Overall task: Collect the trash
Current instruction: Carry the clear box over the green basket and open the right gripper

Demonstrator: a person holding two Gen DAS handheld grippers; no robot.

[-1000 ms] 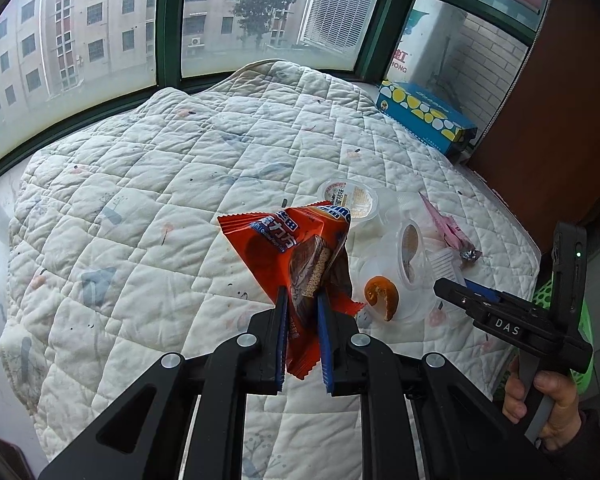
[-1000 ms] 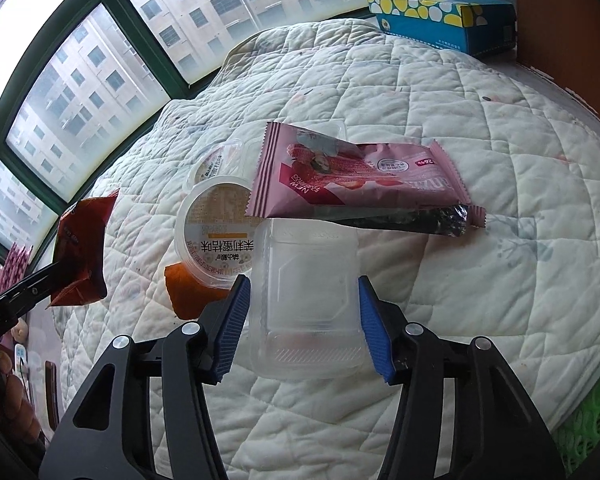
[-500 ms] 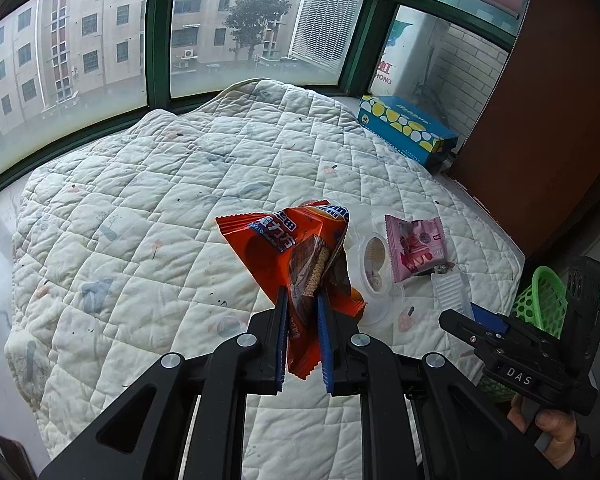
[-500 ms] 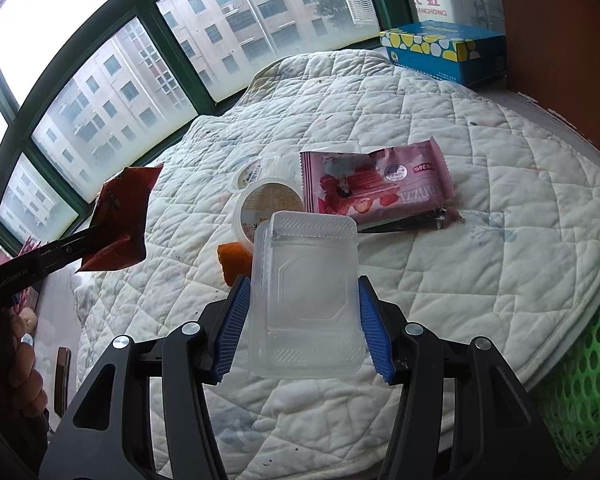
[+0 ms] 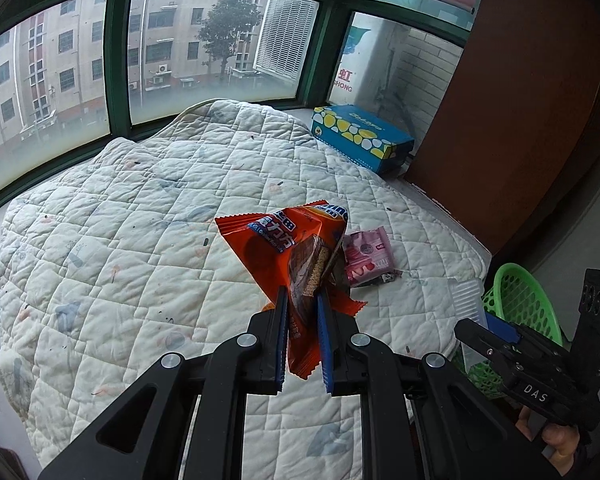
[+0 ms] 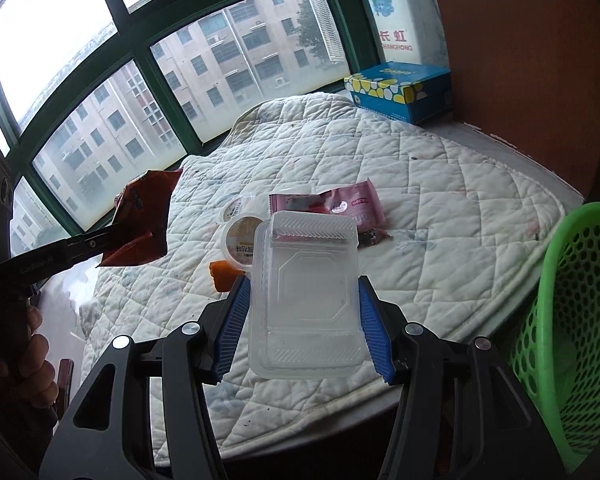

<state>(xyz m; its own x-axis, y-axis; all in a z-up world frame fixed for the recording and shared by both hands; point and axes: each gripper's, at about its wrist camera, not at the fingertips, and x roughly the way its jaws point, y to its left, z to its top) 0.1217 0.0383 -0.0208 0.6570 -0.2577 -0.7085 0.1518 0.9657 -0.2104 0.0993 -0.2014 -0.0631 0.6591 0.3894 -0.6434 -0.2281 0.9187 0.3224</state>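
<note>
- The left gripper, jaws pinched nearly closed, clamps an orange snack wrapper above the quilt.
- The right gripper, jaws half-wide, grips a clear plastic container near a green basket.
- Beyond lie a pink wrapper and round lidded cups.
- Farthest, a blue box sits by the window.

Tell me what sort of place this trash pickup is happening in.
Most likely a window-side nook in an upper-floor apartment. A quilted pad covers a raised platform under green-framed windows facing apartment blocks, a tissue box sits in the corner, and a green basket stands beside the platform.
</note>
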